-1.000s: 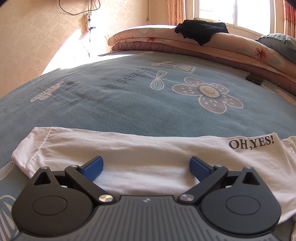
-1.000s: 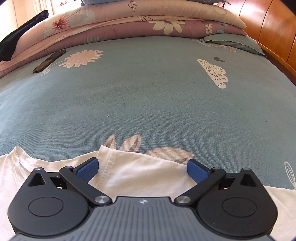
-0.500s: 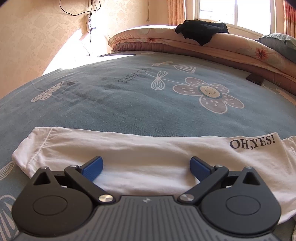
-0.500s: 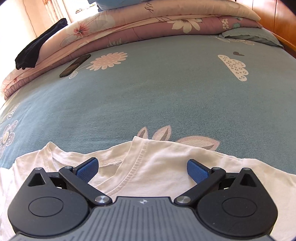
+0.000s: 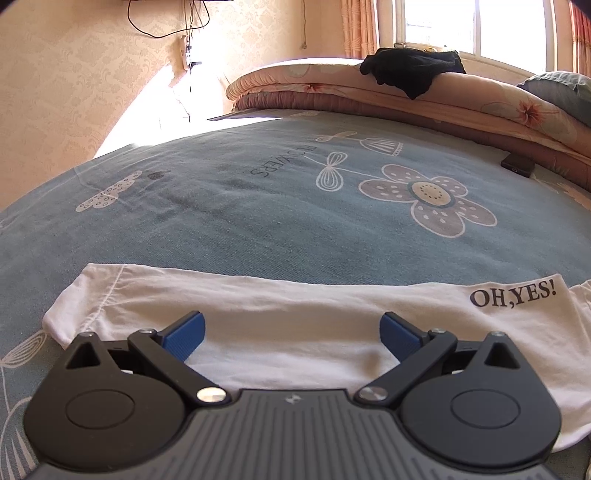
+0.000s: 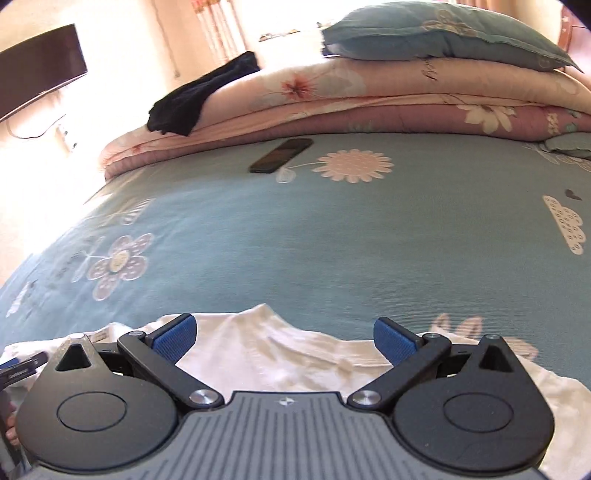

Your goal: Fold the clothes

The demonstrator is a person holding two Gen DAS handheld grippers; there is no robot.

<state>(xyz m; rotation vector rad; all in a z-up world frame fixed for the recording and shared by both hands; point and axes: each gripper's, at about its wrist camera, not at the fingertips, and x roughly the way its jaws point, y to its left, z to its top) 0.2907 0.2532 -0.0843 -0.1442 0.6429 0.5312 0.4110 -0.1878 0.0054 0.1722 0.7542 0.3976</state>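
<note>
A white T-shirt [image 5: 280,314] printed "OH,YES!" lies folded into a long band across the near edge of the blue flowered bedsheet [image 5: 258,206]. My left gripper [image 5: 291,332] hovers over its middle, jaws wide open, nothing between the blue pads. In the right wrist view the same shirt [image 6: 280,354] shows a bunched, peaked end beneath my right gripper [image 6: 284,338], which is also open and empty. A bit of the other tool shows at that view's far left edge.
Folded pink quilts [image 6: 369,99] are stacked along the far side, with a black garment [image 6: 199,99] draped on them and a blue pillow [image 6: 443,33] on top. A dark phone [image 6: 280,155] lies on the sheet near the quilts. A wall TV [image 6: 37,66] hangs at left.
The right gripper has swung leftward and tilted up, so its view now faces the quilts and TV, and the shirt's end below it looks bunched. The left gripper has barely moved.
</note>
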